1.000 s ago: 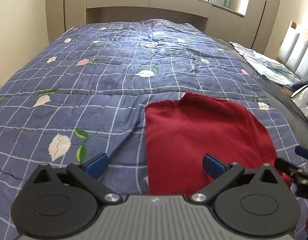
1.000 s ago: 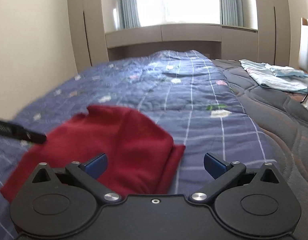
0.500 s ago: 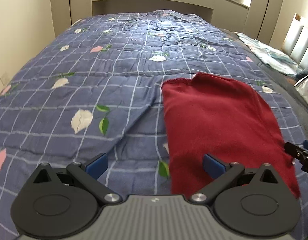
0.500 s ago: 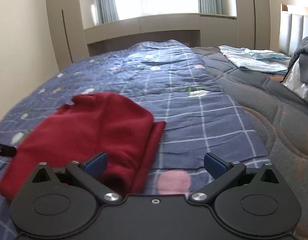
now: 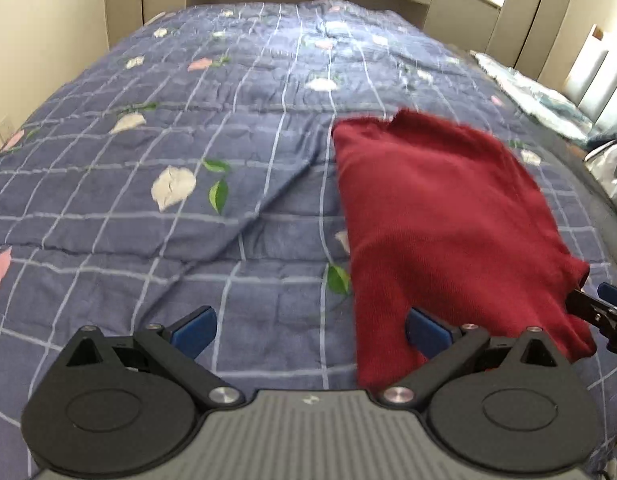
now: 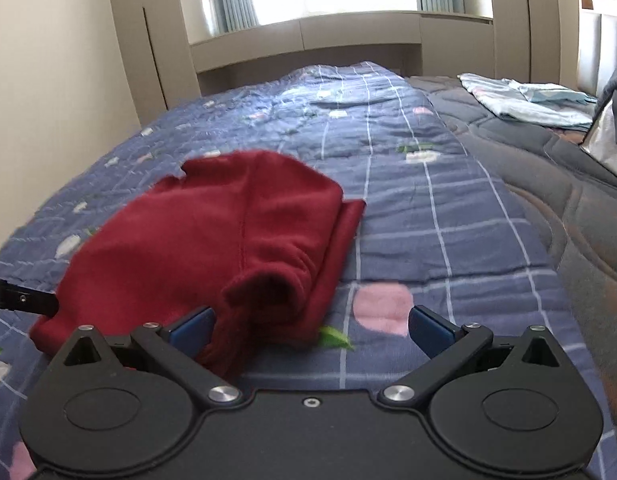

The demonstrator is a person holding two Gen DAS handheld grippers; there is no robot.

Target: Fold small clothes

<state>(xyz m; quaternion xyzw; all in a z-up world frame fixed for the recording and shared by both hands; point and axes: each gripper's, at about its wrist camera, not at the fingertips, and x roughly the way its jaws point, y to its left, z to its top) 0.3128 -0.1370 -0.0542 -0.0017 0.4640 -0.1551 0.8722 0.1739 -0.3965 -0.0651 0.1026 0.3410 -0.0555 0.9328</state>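
Note:
A folded dark red garment [image 5: 440, 216] lies on the blue floral quilt [image 5: 188, 160]. My left gripper [image 5: 310, 326] is open and empty, hovering just short of the garment's near left corner, its right finger over the cloth edge. In the right wrist view the same garment [image 6: 212, 236] lies left of centre with a rumpled near corner. My right gripper [image 6: 310, 326] is open and empty, its left finger at that near right corner. The right gripper's tip shows at the right edge of the left wrist view [image 5: 600, 312].
A dark grey quilted blanket [image 6: 568, 200] covers the bed's right side. Folded light blue bedding [image 6: 524, 100] lies at the far right by the headboard [image 5: 596, 76]. A beige wall [image 6: 48, 80] and cabinets border the bed's left and far end.
Both grippers have drawn back toward the near edge of the garment and stay open. The garment lies farther ahead in the left view; its near right corner is now rumpled.

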